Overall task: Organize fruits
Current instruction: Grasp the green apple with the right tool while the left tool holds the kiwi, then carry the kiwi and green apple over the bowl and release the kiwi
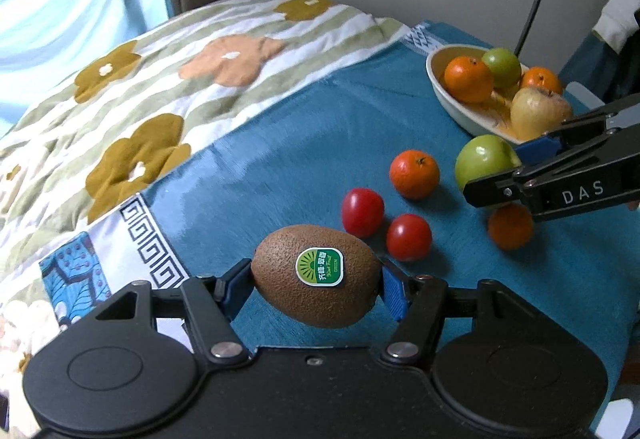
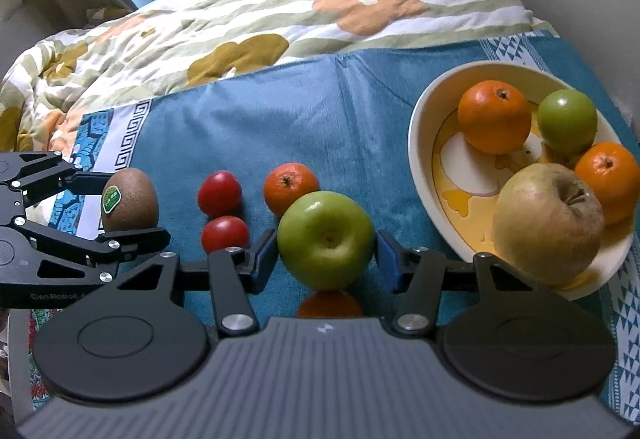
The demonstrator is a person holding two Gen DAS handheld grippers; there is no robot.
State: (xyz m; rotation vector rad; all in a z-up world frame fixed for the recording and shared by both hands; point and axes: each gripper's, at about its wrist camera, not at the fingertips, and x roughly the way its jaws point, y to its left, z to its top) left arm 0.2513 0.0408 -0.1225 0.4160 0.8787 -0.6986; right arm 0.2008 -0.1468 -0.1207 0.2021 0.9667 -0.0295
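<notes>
Left tool (image 1: 316,285) clamps brown, stickered kiwi (image 1: 316,275) above teal cloth (image 1: 280,167) on bed. Right tool (image 2: 326,253) brackets green apple (image 2: 326,239), contact unclear. Bowl (image 2: 420,143) nearby holds fruit. Orange (image 2: 329,305) half hidden below apple.

"DAS" on the right tool (image 1: 516,163), "GREEN" on the kiwi's sticker (image 1: 319,266), "GenRobot" on the left tool (image 2: 132,207)
</notes>
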